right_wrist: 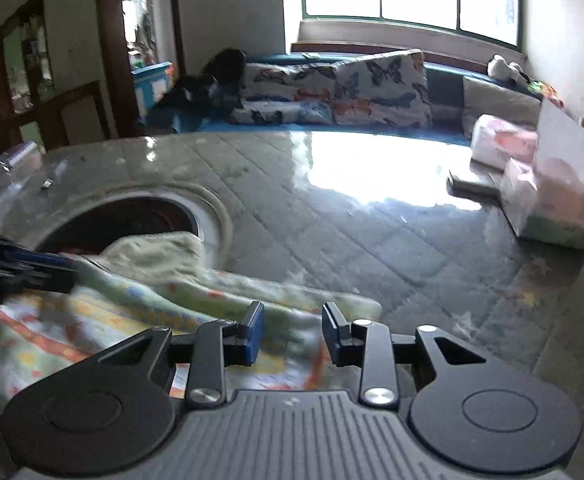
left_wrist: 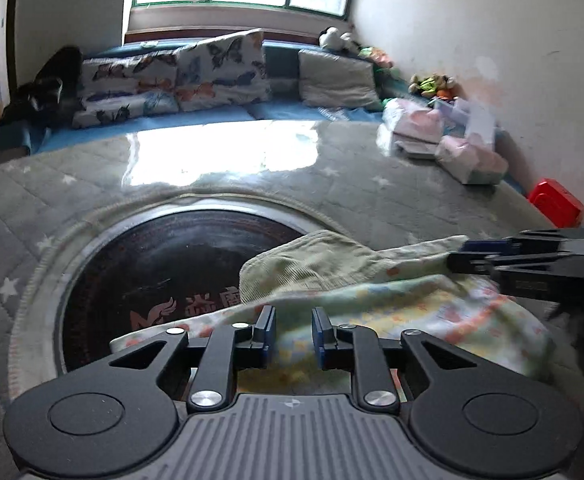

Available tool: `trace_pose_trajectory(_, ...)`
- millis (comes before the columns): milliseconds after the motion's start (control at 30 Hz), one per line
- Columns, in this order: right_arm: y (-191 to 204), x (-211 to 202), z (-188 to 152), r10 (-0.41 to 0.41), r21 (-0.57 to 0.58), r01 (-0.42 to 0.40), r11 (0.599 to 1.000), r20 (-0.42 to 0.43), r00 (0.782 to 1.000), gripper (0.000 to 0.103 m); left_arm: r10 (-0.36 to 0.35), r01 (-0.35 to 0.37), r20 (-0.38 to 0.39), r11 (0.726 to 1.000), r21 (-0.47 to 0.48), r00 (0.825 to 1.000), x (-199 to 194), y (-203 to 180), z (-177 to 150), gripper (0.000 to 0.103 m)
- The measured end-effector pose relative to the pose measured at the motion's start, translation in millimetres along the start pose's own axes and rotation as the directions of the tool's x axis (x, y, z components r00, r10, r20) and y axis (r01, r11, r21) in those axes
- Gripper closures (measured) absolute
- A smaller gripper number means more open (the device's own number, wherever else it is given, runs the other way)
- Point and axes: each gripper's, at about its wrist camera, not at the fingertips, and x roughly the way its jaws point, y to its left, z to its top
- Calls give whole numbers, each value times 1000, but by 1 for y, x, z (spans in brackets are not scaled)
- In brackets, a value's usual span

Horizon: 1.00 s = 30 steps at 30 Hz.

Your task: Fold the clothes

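A small pale green garment (left_wrist: 392, 300) with a coloured print lies on the glass-topped table, partly over the round dark inset. It also shows in the right wrist view (right_wrist: 139, 304). My left gripper (left_wrist: 293, 330) is open just above the garment's near edge, holding nothing. My right gripper (right_wrist: 292, 332) is open above the garment's right part, holding nothing. The right gripper's fingers (left_wrist: 532, 260) reach in over the cloth from the right in the left wrist view. The left gripper's fingers (right_wrist: 19, 268) show at the left edge in the right wrist view.
A round dark inset (left_wrist: 163, 272) with a logo sits in the table. Wrapped pink packages (left_wrist: 452, 140) and a red box (left_wrist: 556, 202) stand at the table's right. A bench with butterfly cushions (left_wrist: 195, 72) runs under the window.
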Motion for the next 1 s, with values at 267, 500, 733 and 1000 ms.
trace_pose_trajectory(267, 37, 15, 10, 127, -59, -129, 990, -34, 991, 71, 16, -16, 13, 1000, -12, 1000, 10, -1, 4, 81)
trace_pose_trajectory(500, 46, 8, 12, 146, -90, -148, 985, -32, 989, 70, 2, -2, 44, 1000, -18, 999, -11, -1, -1, 81)
trace_pose_trajectory(733, 60, -3, 9, 174, -138, -177, 975, -35, 984, 62, -36, 35, 48, 999, 27, 998, -39, -20, -27, 81)
trace_pose_trajectory(1000, 87, -33, -25, 223, -245, -228, 942, -50, 974, 58, -51, 49, 58, 998, 46, 997, -55, -36, -58, 81)
